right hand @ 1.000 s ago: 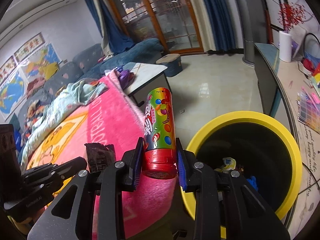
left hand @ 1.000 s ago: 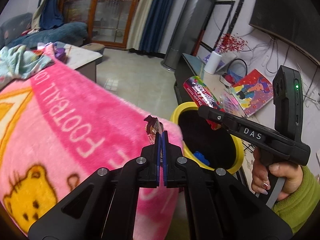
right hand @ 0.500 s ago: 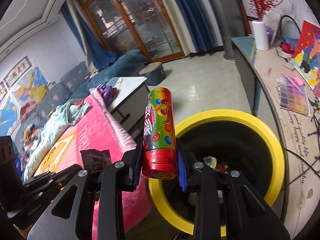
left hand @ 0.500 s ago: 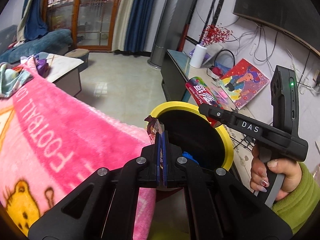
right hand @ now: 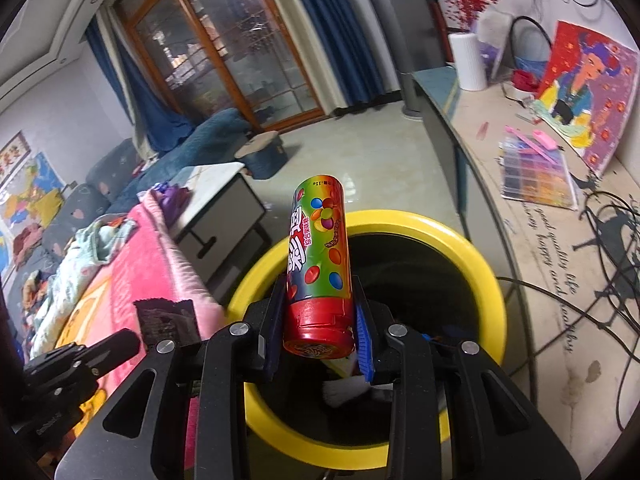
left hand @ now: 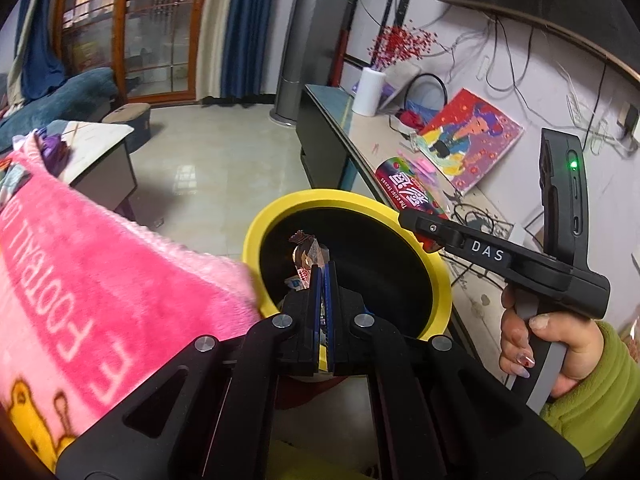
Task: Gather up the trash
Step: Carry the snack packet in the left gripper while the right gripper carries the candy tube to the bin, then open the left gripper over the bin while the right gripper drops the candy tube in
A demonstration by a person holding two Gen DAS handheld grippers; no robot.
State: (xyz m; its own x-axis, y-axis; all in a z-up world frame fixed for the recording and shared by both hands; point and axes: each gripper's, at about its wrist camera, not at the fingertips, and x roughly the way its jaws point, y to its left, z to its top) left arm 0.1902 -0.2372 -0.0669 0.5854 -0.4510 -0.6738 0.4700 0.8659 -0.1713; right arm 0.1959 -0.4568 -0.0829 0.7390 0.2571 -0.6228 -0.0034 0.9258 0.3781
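Observation:
My left gripper (left hand: 322,276) is shut on a small dark snack wrapper (left hand: 306,250) and holds it over the mouth of the yellow-rimmed black trash bin (left hand: 340,200). My right gripper (right hand: 320,312) is shut on a colourful candy tube (right hand: 320,256) with a red cap, held over the same bin (right hand: 452,236). The right gripper (left hand: 424,228) also shows in the left wrist view at the bin's far rim, with the tube (left hand: 408,192) sticking out. The wrapper (right hand: 166,318) and left gripper (right hand: 116,344) show at lower left in the right wrist view. Some trash lies inside the bin.
A pink blanket (left hand: 100,264) covers the surface left of the bin. A long cabinet top (right hand: 560,240) with cables, a painting (right hand: 584,88) and a white roll (right hand: 466,60) runs on the right. A low table (right hand: 216,200) and tiled floor (left hand: 224,168) lie beyond.
Both grippers have moved right and forward, from beside the blanket's edge to over the bin's mouth. Each still holds its item.

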